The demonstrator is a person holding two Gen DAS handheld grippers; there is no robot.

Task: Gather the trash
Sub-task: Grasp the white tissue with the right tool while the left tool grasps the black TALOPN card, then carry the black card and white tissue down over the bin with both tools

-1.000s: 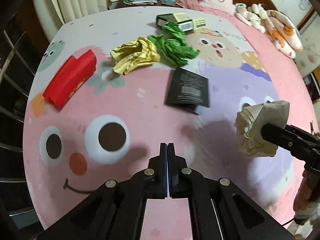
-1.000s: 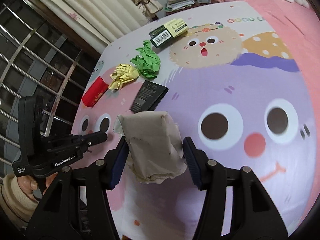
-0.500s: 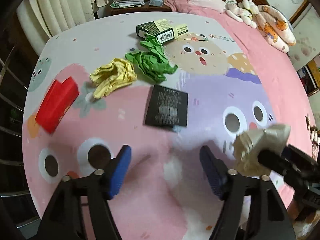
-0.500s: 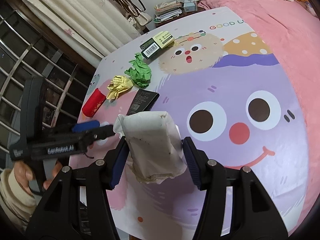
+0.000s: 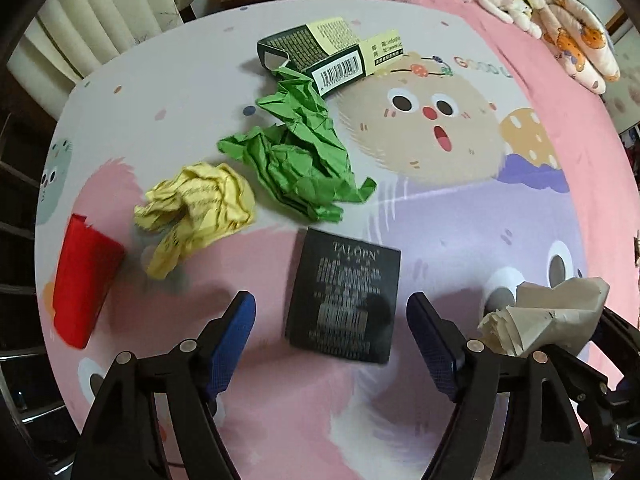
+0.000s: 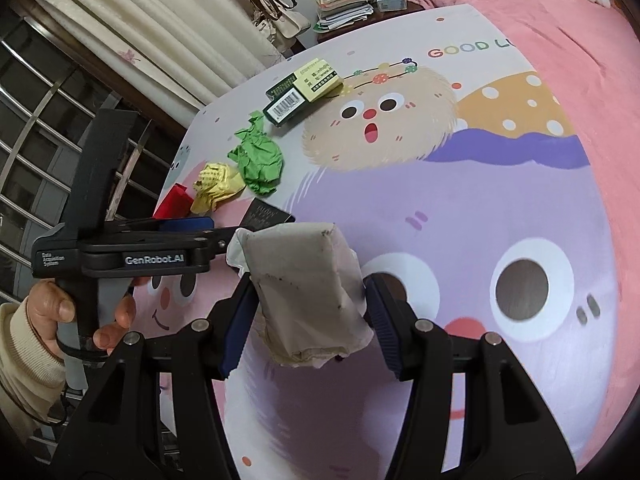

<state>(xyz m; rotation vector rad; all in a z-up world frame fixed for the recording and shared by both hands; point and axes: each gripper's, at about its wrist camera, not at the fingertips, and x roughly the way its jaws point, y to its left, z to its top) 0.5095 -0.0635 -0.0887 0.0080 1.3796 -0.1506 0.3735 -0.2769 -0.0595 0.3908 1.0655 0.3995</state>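
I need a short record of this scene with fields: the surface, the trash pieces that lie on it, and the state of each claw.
surface: cartoon-print blanket
lying trash: black flat packet; green crumpled paper; yellow crumpled paper; red packet; green and yellow box
left claw: jaws opening, nothing gripped, black flat packet lies ahead between the fingers
right claw: shut on beige paper wad

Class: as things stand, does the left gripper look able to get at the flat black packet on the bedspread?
Probably yes. The left gripper points down with its jaws opening either side of the black packet, nothing between them, and the crumpled yellow paper lies clear.
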